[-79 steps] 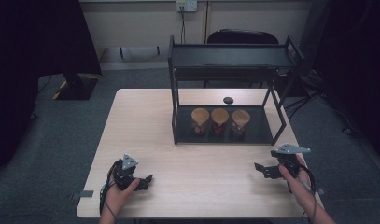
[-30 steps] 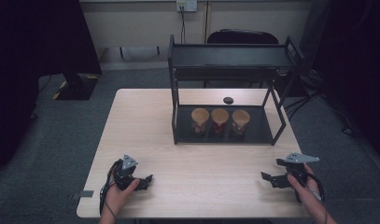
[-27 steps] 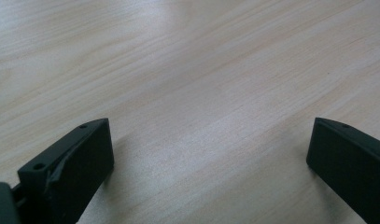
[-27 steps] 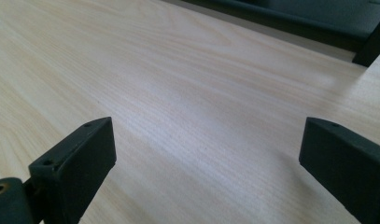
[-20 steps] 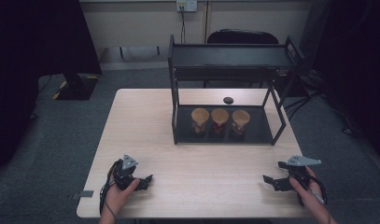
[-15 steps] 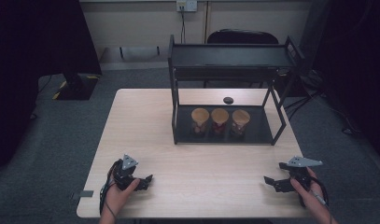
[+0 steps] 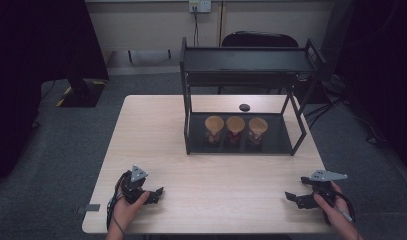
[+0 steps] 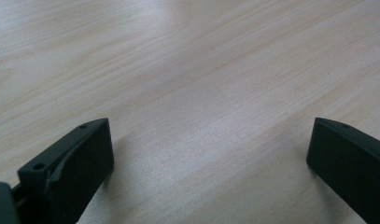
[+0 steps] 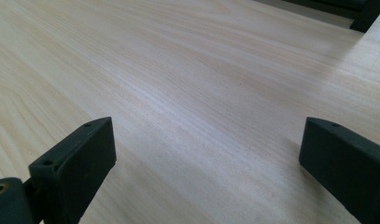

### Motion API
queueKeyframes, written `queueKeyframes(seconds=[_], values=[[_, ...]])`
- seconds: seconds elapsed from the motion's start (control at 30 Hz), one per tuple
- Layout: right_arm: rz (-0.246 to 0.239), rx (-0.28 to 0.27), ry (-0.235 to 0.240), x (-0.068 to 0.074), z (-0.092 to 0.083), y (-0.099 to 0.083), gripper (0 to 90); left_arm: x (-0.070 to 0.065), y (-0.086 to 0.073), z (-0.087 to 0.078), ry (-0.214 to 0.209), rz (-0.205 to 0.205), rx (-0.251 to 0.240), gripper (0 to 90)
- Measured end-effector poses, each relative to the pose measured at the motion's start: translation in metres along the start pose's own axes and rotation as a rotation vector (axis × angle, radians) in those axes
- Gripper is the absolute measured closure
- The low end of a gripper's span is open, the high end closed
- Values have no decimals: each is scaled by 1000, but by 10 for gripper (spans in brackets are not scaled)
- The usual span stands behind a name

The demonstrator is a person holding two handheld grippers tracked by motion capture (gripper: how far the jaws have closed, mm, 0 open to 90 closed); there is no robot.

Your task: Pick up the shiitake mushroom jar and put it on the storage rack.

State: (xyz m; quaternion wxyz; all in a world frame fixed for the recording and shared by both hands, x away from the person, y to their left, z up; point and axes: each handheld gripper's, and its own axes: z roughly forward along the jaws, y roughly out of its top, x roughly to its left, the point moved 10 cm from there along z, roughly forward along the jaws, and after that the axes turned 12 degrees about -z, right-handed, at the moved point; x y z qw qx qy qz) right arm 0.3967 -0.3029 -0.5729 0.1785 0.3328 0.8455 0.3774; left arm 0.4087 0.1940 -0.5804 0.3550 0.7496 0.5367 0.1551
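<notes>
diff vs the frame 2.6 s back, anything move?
The right gripper and its hand came back toward the person's edge of the table and slightly outward; its jaws stand wide apart over bare wood, holding nothing. The left gripper stayed put near the front left, jaws open and empty. The three cups on the black rack's lower shelf and the small dark disc behind it are unchanged.

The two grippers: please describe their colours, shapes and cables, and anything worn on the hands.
Both the left gripper and the right gripper are black, with two blocky, flat-faced jaws. A grey three-cornered plate sits on top of each, and a dark cable trails from each. No sleeve or glove is visible.
</notes>
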Motion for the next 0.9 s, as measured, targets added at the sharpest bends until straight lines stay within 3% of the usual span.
queueKeyframes(seconds=[0.47, 0.9], values=[[-31, 34, 17, 1, -8, -10, 28, 0, 0, 0, 0, 0, 0, 2], [-100, 69, 8, 6, -15, -19, 20, 0, 0, 0, -1, -1, 0, 2]])
